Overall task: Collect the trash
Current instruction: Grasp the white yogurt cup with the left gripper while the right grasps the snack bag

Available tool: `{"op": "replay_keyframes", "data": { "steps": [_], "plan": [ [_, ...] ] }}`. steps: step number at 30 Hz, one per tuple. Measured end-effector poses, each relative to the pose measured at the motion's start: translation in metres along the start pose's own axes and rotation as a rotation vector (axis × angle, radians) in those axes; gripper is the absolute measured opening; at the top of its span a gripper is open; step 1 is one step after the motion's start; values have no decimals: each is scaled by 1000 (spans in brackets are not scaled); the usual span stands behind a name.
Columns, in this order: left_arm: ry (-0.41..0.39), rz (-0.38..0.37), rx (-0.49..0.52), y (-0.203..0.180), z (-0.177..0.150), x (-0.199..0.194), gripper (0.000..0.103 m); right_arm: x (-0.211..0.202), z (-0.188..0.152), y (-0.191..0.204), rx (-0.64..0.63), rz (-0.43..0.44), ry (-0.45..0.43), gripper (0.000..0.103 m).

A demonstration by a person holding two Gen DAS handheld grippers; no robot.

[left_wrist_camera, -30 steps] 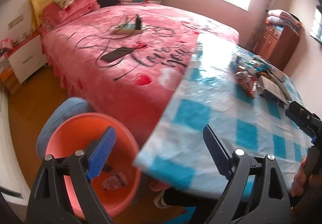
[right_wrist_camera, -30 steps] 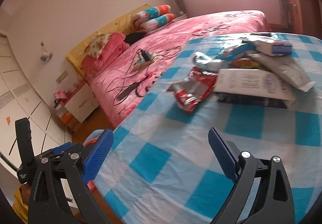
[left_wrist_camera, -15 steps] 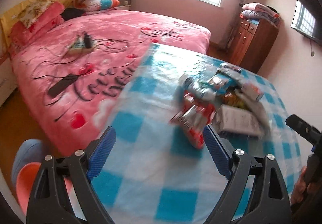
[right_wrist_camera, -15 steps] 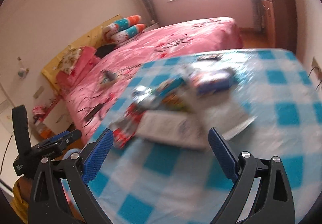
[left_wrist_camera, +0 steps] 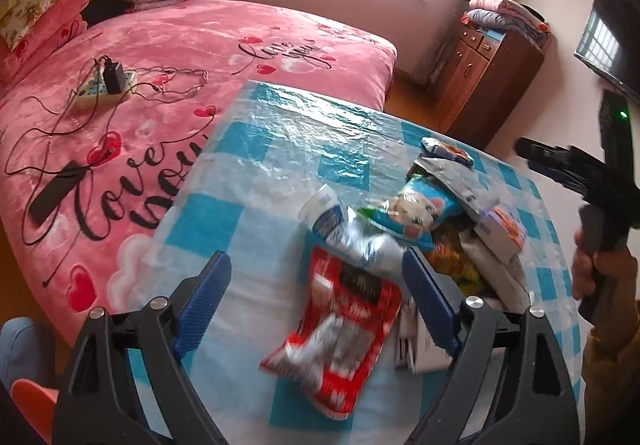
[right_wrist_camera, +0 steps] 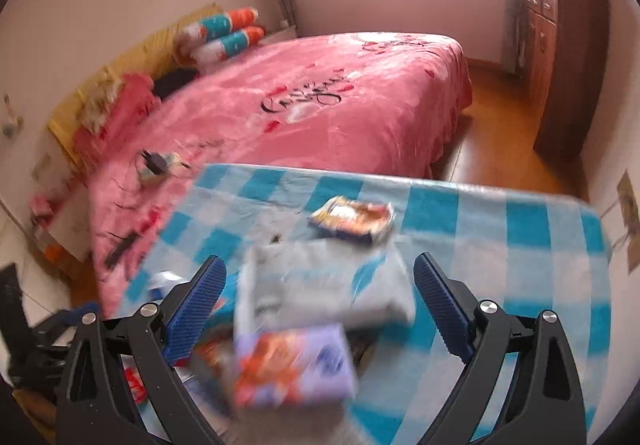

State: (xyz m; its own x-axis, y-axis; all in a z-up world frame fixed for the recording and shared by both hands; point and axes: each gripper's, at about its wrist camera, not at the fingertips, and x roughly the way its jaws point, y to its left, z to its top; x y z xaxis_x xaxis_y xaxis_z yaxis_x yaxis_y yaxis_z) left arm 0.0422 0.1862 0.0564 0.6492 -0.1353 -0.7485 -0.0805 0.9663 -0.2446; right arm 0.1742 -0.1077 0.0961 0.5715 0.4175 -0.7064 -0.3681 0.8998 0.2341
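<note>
A pile of snack wrappers lies on the blue-checked table (left_wrist_camera: 248, 173). My left gripper (left_wrist_camera: 316, 293) is open and empty above a red and silver wrapper (left_wrist_camera: 340, 337). Beyond it lie a silver and blue wrapper (left_wrist_camera: 352, 233) and a blue cartoon bag (left_wrist_camera: 416, 213). My right gripper (right_wrist_camera: 316, 301) is open and empty over a grey packet (right_wrist_camera: 320, 289), with a purple box (right_wrist_camera: 296, 361) below it and a dark blue and orange packet (right_wrist_camera: 352, 219) farther off. The right gripper shows at the right edge of the left wrist view (left_wrist_camera: 580, 181).
A pink bed (left_wrist_camera: 200, 41) with a power strip and cables (left_wrist_camera: 108, 85) borders the table's left. A wooden cabinet (left_wrist_camera: 488, 65) stands at the far right. An orange basin rim (left_wrist_camera: 32, 397) shows at the lower left, on the floor.
Both grippers swung from the basin and table edge toward the wrapper pile and came in over it. Both stayed open.
</note>
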Motion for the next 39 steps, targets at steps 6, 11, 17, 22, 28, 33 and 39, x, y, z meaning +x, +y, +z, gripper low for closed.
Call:
{"op": "replay_keyframes", "data": {
  "steps": [6,11,17,22,28,33,39],
  "plan": [
    [53,-18,-22,-4,13,35,77,63,29,-15,-63,-29,101,85],
    [99,-18,-27,-4,17,57,69,99,38,-29,-76,-26,180,85],
    [119,-19,-29,-8,16,72,53,119,39,-36,-84,-7,227,85],
    [109,-31,-44,-9,15,76,47,123,33,-31,-131,-9,231,75],
    [87,-41,-40,-13,12,73,42,113,20,-26,-142,26,203,51],
    [89,-79,-35,-20,5,70,37,101,3,-16,-135,62,188,44],
    [97,-118,-43,-22,-9,56,30,71,-25,-7,-103,82,158,37]
  ]
}}
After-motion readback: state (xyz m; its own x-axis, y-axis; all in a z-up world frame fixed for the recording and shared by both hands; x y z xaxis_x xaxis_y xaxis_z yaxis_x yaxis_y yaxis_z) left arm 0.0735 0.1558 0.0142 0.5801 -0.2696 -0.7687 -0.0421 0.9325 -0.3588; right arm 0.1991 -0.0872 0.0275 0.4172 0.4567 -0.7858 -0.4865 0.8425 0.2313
